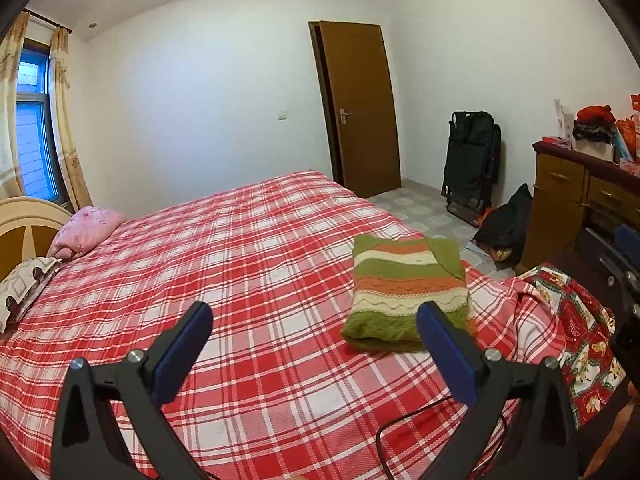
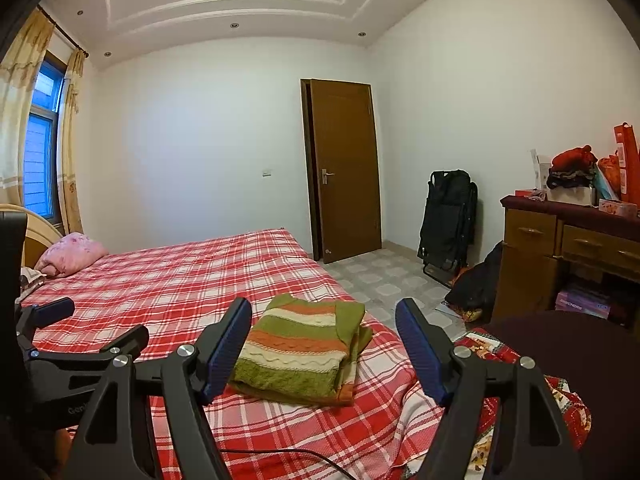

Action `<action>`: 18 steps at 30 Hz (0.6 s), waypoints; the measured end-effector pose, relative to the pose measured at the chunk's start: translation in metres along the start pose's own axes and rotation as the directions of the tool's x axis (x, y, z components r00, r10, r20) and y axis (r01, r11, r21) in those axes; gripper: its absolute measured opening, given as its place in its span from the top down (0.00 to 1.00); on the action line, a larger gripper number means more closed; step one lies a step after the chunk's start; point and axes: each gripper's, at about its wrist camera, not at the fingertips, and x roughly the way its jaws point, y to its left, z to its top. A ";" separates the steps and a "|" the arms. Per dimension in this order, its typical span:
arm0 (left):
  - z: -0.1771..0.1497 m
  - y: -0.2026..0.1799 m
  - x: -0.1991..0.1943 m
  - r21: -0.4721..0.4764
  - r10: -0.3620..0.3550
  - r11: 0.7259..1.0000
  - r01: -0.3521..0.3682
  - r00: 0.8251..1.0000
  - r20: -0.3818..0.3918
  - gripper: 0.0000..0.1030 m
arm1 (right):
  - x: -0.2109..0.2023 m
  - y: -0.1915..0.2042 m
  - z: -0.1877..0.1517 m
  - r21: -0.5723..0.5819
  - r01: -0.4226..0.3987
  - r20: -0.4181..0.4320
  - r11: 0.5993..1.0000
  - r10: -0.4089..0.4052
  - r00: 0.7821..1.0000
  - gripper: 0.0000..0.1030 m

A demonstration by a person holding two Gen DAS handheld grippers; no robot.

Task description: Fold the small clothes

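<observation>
A knitted sweater [image 1: 406, 292] striped green, orange and cream lies folded into a flat packet near the right edge of the red plaid bed [image 1: 224, 264]. My left gripper [image 1: 314, 314] hovers above the sheet, open and empty, its right finger just in front of the sweater's near corner. In the right wrist view the same sweater [image 2: 300, 348] lies ahead between the fingers of my right gripper [image 2: 324, 312], which is open, held above the bed, with nothing in it. The left gripper [image 2: 92, 320] shows at that view's left edge.
A pink pillow [image 1: 86, 232] and a patterned pillow [image 1: 24, 284] lie at the headboard. A Christmas-print cloth [image 1: 580, 340] hangs off the bed's right corner. A wooden dresser [image 2: 560, 248] with piled items, a folded black stroller [image 2: 448, 220], a black bag [image 2: 476, 284] and a brown door [image 2: 344, 168] stand beyond.
</observation>
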 end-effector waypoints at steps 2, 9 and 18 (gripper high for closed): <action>0.000 0.001 0.000 -0.001 -0.001 1.000 0.001 1.000 0.002 0.00 | 0.000 0.000 -0.001 0.002 -0.001 -0.002 1.000 0.001 1.000 0.27; 0.000 -0.001 0.001 0.003 0.006 1.000 -0.006 1.000 0.001 0.00 | 0.001 0.001 -0.001 0.000 -0.003 -0.005 1.000 0.003 1.000 0.27; 0.000 -0.003 0.000 0.001 0.009 1.000 -0.009 1.000 0.009 0.00 | 0.003 0.000 -0.002 0.008 -0.002 -0.007 1.000 0.002 1.000 0.27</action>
